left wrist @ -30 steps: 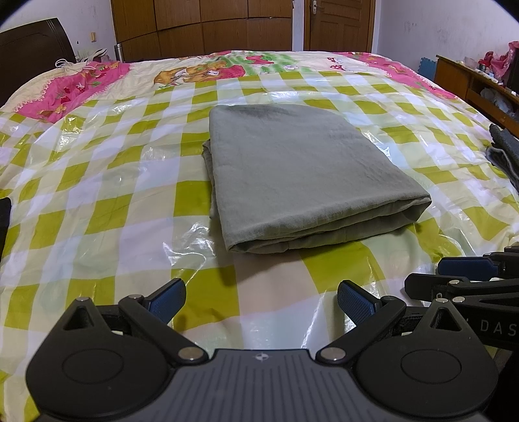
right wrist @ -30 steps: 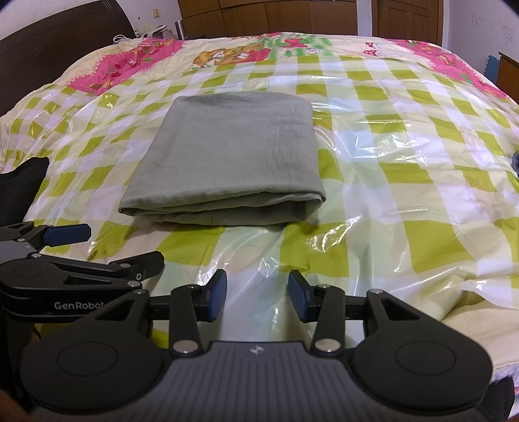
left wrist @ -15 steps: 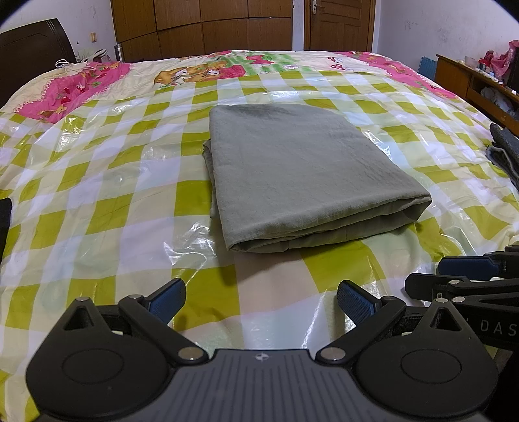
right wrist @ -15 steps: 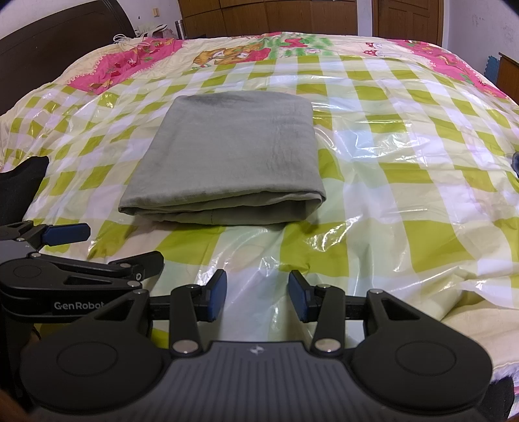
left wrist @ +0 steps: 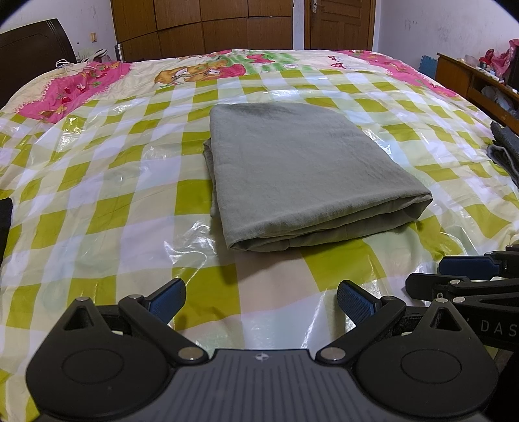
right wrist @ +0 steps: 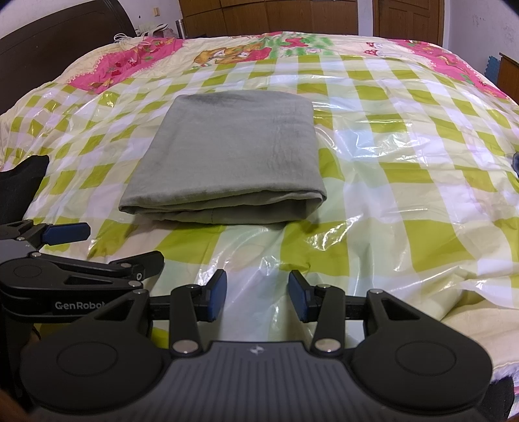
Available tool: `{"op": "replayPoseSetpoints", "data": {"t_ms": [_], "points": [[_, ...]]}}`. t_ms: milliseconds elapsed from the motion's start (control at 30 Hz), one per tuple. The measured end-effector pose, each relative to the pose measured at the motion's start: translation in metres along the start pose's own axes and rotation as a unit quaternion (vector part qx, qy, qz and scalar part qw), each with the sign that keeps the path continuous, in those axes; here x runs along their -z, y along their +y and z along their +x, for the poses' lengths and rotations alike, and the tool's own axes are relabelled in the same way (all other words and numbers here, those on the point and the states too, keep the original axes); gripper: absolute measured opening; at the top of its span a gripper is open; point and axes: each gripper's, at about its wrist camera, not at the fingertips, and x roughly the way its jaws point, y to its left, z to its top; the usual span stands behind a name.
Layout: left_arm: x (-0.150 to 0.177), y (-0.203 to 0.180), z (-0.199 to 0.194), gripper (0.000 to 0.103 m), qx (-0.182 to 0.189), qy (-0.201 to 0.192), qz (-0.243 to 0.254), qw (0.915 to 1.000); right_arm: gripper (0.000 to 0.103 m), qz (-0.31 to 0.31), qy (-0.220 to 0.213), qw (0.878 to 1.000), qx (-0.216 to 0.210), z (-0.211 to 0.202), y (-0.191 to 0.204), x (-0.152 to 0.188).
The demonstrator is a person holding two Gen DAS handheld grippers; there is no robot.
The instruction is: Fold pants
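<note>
Centrally, the pants (left wrist: 301, 168), grey-green in colour, lay folded into a flat, roughly rectangular packet on the bed (left wrist: 97, 181), with the rounded fold edge and stacked layers turned toward both cameras. The packet rested on a clear plastic sheet (left wrist: 194, 240) spread over a yellow-green and white checked cover, whose far border carried pink and cartoon-printed panels. In the right wrist view the same packet (right wrist: 233, 152) appeared left of centre, its thicker corner at the near right.

Nearer the cameras, the left gripper (left wrist: 261, 300) hovered above the plastic, short of the packet; its blue-padded fingers (left wrist: 168, 297) were spread wide with nothing between them. The right gripper (right wrist: 258, 297) sat just beside it, likewise apart from the fabric; its fingers (right wrist: 217, 295) stood parted at a moderate gap, released, with only bare plastic visible between them. Each gripper was visible at the edge of the other's view: the right gripper (left wrist: 467, 276) at the left camera's right margin, the left gripper (right wrist: 110, 248) at the right camera's left margin.

Beyond the bed stood a dark headboard (left wrist: 29, 58) at the left, wooden wardrobes (left wrist: 207, 29) and a door (left wrist: 337, 22) along the far wall, and a wooden shelf unit (left wrist: 470, 78) at the right. Dark folded cloth (left wrist: 506, 146) lay at the bed's right edge.
</note>
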Motion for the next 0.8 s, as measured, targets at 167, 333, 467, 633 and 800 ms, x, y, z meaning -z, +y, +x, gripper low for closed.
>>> {"op": "replayPoseSetpoints", "data": {"t_ms": [167,333,467,633,800], "points": [[-0.0001,-0.0001,0.0000,0.103,0.000,0.000,0.000,1.0000,0.043,0.000,0.000,1.000,0.000,0.0002,0.0005,-0.0008],[0.0000,0.0003,-0.0001,0.103,-0.001,0.000,0.000,1.0000,0.043,0.000,0.000,1.000,0.000,-0.0001,0.0002,-0.0004],[-0.0003,-0.0004,0.0000,0.103,-0.001,0.000,0.001,1.0000,0.043,0.000,0.000,1.000,0.000,0.0001,0.0005,-0.0010],[0.0002,0.0004,-0.0002,0.103,-0.001,0.001,0.001,1.0000,0.043,0.000,0.000,1.000,0.000,0.0000,0.0005,-0.0009],[-0.0006,-0.0026,-0.0002,0.103,-0.005,0.002,0.003,1.0000,0.043,0.000,0.000,1.000,-0.001,0.0003,0.0002,-0.0002]]}}
